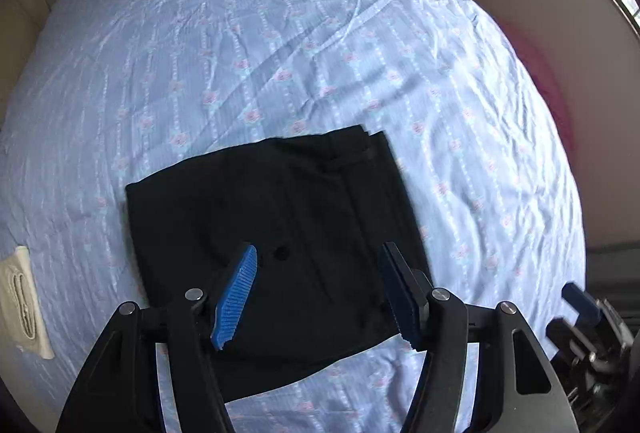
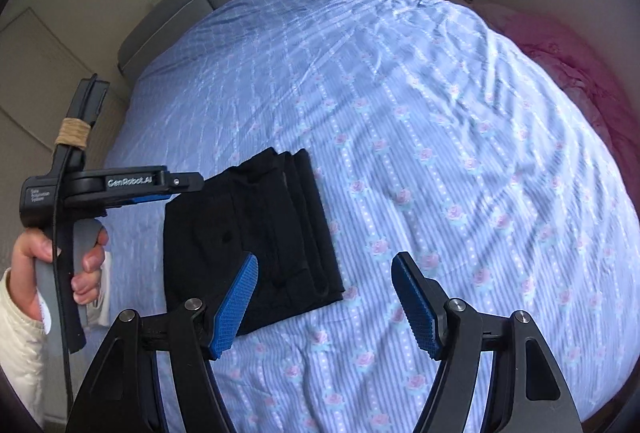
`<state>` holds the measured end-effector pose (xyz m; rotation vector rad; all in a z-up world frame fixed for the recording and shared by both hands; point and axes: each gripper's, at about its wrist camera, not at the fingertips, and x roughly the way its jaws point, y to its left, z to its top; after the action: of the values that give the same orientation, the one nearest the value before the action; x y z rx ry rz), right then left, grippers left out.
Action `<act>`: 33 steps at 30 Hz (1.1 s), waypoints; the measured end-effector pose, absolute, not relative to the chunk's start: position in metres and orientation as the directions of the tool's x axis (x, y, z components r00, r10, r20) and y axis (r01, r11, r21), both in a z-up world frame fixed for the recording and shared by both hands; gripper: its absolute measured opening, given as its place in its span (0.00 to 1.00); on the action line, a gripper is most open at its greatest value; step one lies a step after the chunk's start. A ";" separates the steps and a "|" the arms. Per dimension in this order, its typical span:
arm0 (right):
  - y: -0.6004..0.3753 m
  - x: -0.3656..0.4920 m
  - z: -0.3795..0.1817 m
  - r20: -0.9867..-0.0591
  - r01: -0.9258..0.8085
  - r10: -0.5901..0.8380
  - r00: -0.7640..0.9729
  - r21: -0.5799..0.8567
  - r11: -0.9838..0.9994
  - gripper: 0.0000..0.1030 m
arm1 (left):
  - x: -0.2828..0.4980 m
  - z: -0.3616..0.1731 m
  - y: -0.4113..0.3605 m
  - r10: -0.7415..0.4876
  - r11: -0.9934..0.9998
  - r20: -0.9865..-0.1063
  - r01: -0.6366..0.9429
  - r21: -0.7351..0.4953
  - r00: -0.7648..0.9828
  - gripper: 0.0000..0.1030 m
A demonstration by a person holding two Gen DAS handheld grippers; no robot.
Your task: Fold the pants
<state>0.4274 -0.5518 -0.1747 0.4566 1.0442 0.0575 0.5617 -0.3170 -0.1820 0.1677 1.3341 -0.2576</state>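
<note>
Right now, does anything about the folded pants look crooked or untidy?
Mostly tidy. The pants lie as a compact rectangle on the bed, but along their right edge the layers are stepped, not flush. Both hand-held grippers are open above them.

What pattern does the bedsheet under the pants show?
Light blue stripes with rows of pink roses on the bedsheet, clearest in the right wrist view.

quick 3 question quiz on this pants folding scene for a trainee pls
1. True or false: the black pants lie folded in a compact stack on the blue floral bedsheet.
2. Which gripper grips fabric? A) left gripper B) right gripper C) neither
3. Fill in: beyond the bed's far right edge lies a ____ coloured cloth.

Key: 1 true. 2 C, both are open and clear of the pants. 3 pink.
</note>
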 end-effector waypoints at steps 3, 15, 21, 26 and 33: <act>-0.536 0.445 -0.197 -0.822 0.107 0.315 0.474 0.409 0.906 0.69 | 0.548 -0.201 -0.279 -0.004 0.967 -0.979 0.251 0.049 0.206 0.61; -0.474 0.522 -0.306 -0.908 0.027 0.366 0.204 0.379 0.925 0.58 | 0.510 -0.255 -0.227 0.010 0.994 -0.997 0.104 0.019 0.082 0.64; -0.459 0.530 -0.324 -0.939 0.031 0.315 0.141 0.322 0.946 0.40 | 0.501 -0.254 -0.233 -0.024 0.992 -0.997 0.128 -0.014 0.077 0.64; -0.469 0.515 -0.304 -0.903 0.035 0.380 0.201 0.394 0.918 0.12 | 0.497 -0.248 -0.237 -0.037 0.991 -0.996 0.129 -0.025 0.087 0.64; -0.478 0.509 -0.308 -0.829 0.079 0.533 0.168 0.550 0.831 0.14 | 0.498 -0.235 -0.244 -0.055 0.991 -0.993 0.128 -0.042 0.104 0.65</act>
<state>0.5095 -0.4778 -0.3085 0.5399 1.3807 0.3455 0.4985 -0.2442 -0.2353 0.0597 1.4608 -0.1351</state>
